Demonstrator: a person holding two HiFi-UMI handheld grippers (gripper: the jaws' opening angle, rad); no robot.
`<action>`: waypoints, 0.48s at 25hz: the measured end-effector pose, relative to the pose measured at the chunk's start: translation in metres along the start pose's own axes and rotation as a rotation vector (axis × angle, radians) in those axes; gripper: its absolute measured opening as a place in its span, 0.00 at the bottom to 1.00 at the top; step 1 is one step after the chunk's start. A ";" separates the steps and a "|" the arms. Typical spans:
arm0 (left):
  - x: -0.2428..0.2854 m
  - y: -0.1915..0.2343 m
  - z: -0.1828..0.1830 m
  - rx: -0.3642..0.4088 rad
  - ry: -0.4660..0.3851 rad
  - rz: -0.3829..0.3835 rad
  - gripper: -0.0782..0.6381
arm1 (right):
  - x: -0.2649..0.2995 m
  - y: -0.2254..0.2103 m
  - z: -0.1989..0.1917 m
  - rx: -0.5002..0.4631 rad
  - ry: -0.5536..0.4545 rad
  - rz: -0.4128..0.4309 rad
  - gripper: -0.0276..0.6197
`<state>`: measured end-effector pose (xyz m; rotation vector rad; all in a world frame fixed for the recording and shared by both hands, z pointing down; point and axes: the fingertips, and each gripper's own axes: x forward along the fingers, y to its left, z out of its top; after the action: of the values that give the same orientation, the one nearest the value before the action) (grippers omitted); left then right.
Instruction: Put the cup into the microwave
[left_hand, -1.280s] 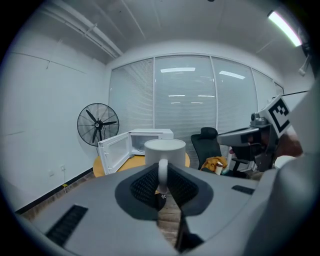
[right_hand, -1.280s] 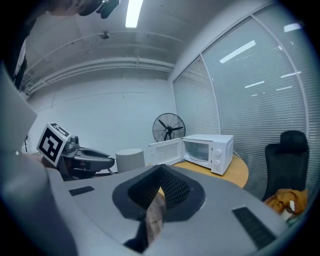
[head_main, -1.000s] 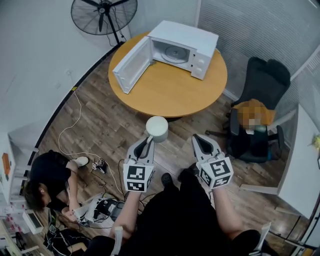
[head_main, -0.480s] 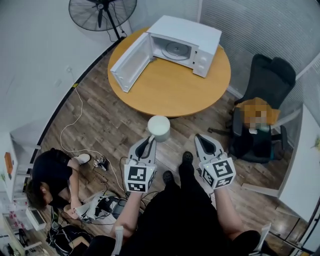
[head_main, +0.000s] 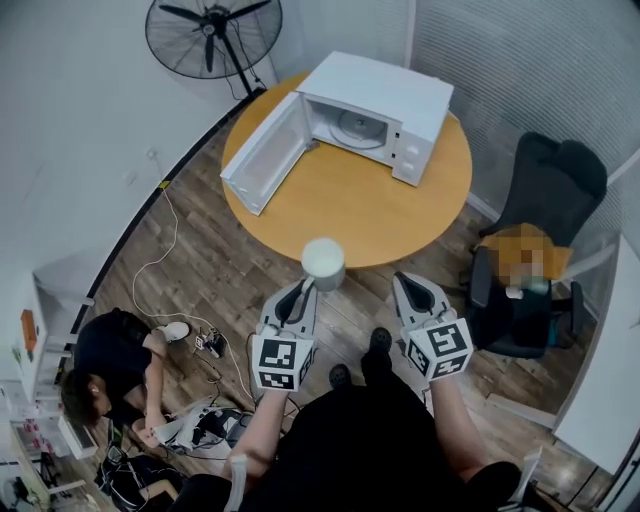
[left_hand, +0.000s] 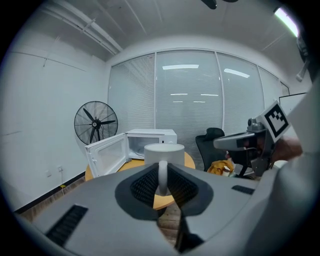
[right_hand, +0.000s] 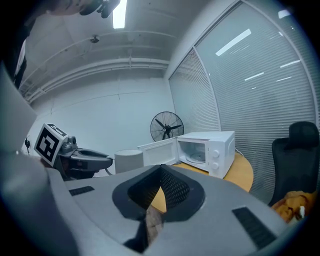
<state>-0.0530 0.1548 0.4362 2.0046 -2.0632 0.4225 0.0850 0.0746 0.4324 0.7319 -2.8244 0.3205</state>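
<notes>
**Q:** State of the left gripper (head_main: 300, 290)?
**A:** Clenched on the slim handle of the cup (head_main: 323, 262), a smooth white cylinder. The left gripper view shows the handle pinched between ribbed black pads (left_hand: 145, 186). The cup hangs upright near the front edge of the round wooden table (head_main: 350, 215), well apart from the microwave (head_main: 385, 100).

**Q:** Right gripper (head_main: 412, 288)?
**A:** Jaws closed together, nothing between them.

**Q:** Microwave details?
**A:** White box, door (head_main: 262, 155) open, glass turntable (head_main: 352, 122) inside. Only the right gripper view shows its two round knobs (right_hand: 213, 153).

**Q:** Markings?
**A:** Black-and-white square markers on both cubes. No legible text.
</notes>
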 end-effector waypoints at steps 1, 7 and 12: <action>0.007 0.001 0.005 0.000 -0.002 0.005 0.17 | 0.004 -0.007 0.003 0.002 -0.002 0.002 0.06; 0.048 -0.002 0.025 -0.011 -0.016 0.024 0.17 | 0.024 -0.045 0.013 0.011 -0.006 0.034 0.06; 0.078 -0.009 0.033 -0.008 -0.017 0.040 0.17 | 0.034 -0.077 0.013 0.019 -0.002 0.056 0.06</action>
<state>-0.0459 0.0701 0.4341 1.9720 -2.1146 0.4050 0.0927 -0.0100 0.4406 0.6588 -2.8517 0.3560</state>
